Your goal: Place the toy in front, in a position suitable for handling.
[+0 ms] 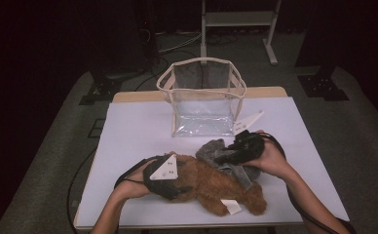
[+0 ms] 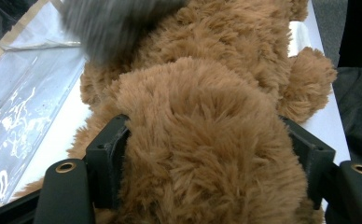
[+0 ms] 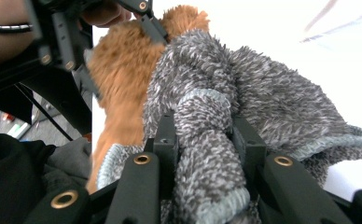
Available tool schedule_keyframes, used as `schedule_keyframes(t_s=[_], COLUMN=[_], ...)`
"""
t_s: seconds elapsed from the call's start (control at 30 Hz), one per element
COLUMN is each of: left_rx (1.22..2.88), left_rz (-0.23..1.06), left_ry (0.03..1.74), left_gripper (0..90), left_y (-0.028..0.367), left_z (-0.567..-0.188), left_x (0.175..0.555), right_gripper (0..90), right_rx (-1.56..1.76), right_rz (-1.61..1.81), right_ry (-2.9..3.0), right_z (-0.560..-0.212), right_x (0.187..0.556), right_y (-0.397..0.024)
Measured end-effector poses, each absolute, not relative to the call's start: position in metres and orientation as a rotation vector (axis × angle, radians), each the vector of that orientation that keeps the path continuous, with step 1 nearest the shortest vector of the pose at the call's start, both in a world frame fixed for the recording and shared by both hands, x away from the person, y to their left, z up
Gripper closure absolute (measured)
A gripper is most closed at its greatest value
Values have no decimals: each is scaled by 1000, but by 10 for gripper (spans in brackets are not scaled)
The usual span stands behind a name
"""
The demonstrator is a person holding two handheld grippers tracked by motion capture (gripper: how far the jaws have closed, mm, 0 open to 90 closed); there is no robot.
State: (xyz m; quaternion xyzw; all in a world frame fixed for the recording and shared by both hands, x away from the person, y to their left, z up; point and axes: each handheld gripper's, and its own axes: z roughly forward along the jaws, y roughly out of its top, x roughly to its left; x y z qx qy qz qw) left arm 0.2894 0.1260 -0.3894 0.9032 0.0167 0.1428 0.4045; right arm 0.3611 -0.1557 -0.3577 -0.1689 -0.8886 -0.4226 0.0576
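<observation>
Right gripper (image 3: 202,135) clamps grey knit garment (image 3: 263,93) off teddy bear (image 1: 216,183)

The teddy bear (image 1: 216,187) is brown and shaggy, lying flat on the near middle of the white table, its length running from near left to near right. A white tag (image 1: 231,206) lies at its near edge. In the left gripper view one rounded furry part of it (image 2: 202,154) sits between the two black jaws, fur touching both.

The grey garment (image 1: 228,161) is small, of fuzzy knit with a paler ribbed hem. It lies bunched against the bear's far right side, partly draped over it. In the right gripper view a fold of it (image 3: 202,135) is pinched between the jaws, the hem (image 3: 337,140) hanging to the right.
</observation>
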Motion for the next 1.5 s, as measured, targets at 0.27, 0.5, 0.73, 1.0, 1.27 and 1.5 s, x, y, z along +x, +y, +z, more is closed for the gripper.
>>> schedule_keyframes(t_s=[0.27,0.5,0.73,1.0,1.27,1.5], left_rx=[2260,2267,2256,2261,2277,2270], left_rz=[341,333,315,320,331,329], left_ry=[60,56,67,58,28,27], left_gripper=[266,239,223,215,210,205], left_y=[128,129,131,129,127,129], left_z=[-391,-391,-392,-392,-391,-392], left_x=[290,290,293,292,290,291], right_gripper=[672,674,673,672,673,673], right_rx=[-571,-748,-880,-910,-764,-759], right_rz=[-1295,-1352,-1377,-1365,-1371,-1384], right_ry=[-2682,-2653,-2605,-2615,-2616,-2603], right_z=[-367,-376,-402,-401,-387,-386], right_x=[377,372,352,347,369,370], right_y=[-153,-205,-254,-268,-223,-221])
